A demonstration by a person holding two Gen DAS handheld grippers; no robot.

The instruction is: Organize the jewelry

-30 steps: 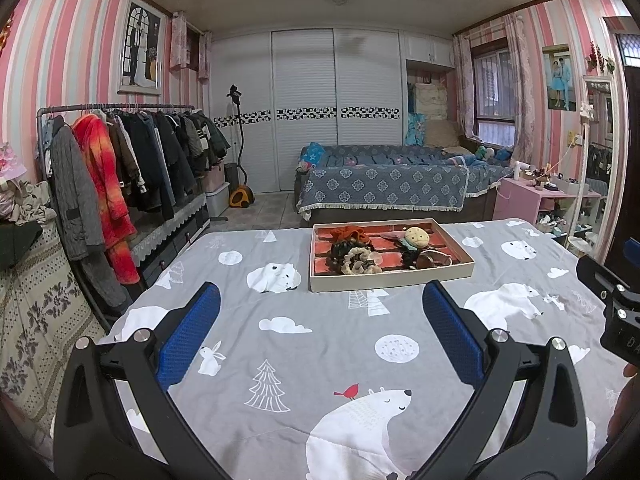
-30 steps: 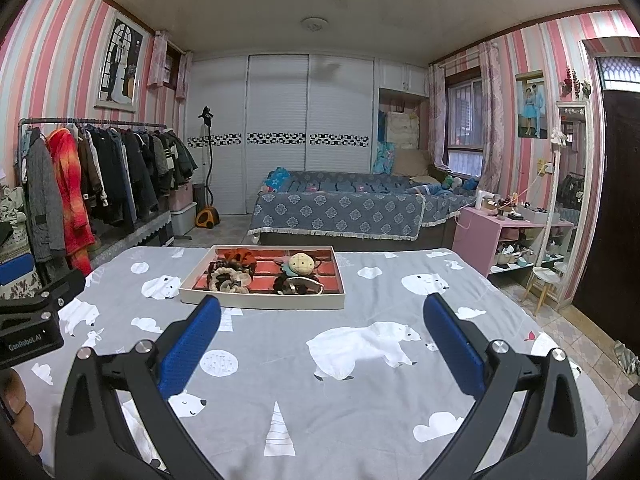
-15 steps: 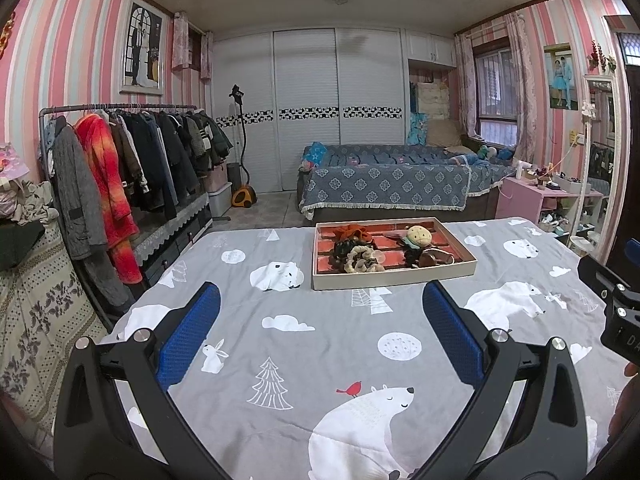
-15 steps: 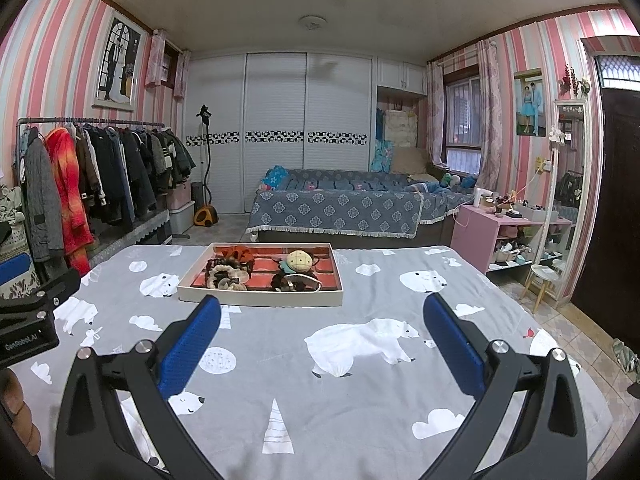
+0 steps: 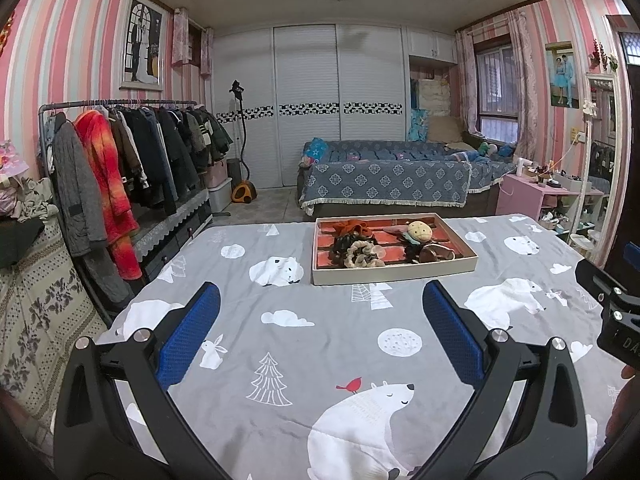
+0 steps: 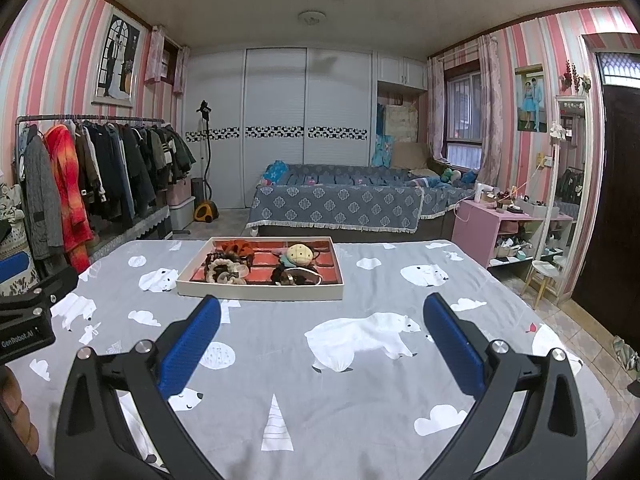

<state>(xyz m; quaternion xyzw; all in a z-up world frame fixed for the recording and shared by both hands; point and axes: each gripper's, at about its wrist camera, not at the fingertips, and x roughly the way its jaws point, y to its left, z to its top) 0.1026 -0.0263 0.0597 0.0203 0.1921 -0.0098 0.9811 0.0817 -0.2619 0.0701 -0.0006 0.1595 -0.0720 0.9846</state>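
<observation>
Both tools — left tool and right tool, released, empty — have edged closer to the jewelry tray at 12 o'clock on the surface.

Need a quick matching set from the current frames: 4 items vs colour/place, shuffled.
Items:
1. tray
2. rust scrunchie
3. round yellow plush piece
4. left gripper

Descriptions:
A. far-left part of the tray
B. open, holding nothing, above the bedspread
C. far-right part of the tray
D. cream rim, red lining

Pairs: 1-D, 2-A, 3-C, 4-B
</observation>
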